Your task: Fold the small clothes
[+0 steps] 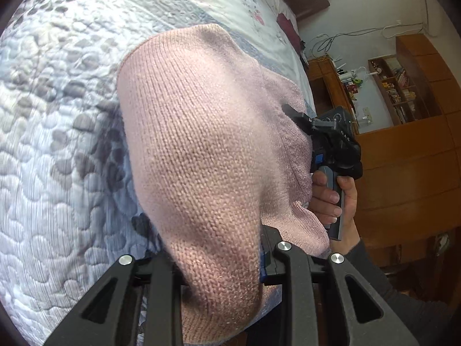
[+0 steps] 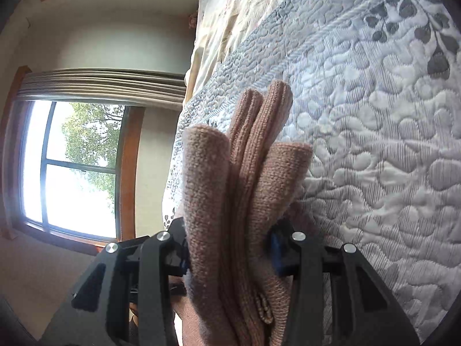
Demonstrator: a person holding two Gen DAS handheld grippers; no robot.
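Observation:
A pink knit garment (image 1: 201,144) hangs bunched over the quilted bed (image 1: 57,115). My left gripper (image 1: 219,262) is shut on its lower edge, and the cloth hides the fingertips. My right gripper (image 1: 302,121), held by a hand (image 1: 331,199), grips the garment's right side at the bed's edge. In the right wrist view the right gripper (image 2: 230,248) is shut on several folded layers of the same garment (image 2: 247,158), which stick out past the fingers above the quilt (image 2: 374,144).
The grey-blue quilt with a leaf pattern covers the bed, with a floral sheet (image 1: 253,5) farther up. Wooden shelves and cabinets (image 1: 403,92) stand beyond the bed's edge. A window (image 2: 75,167) with a curtain is on the wall in the right wrist view.

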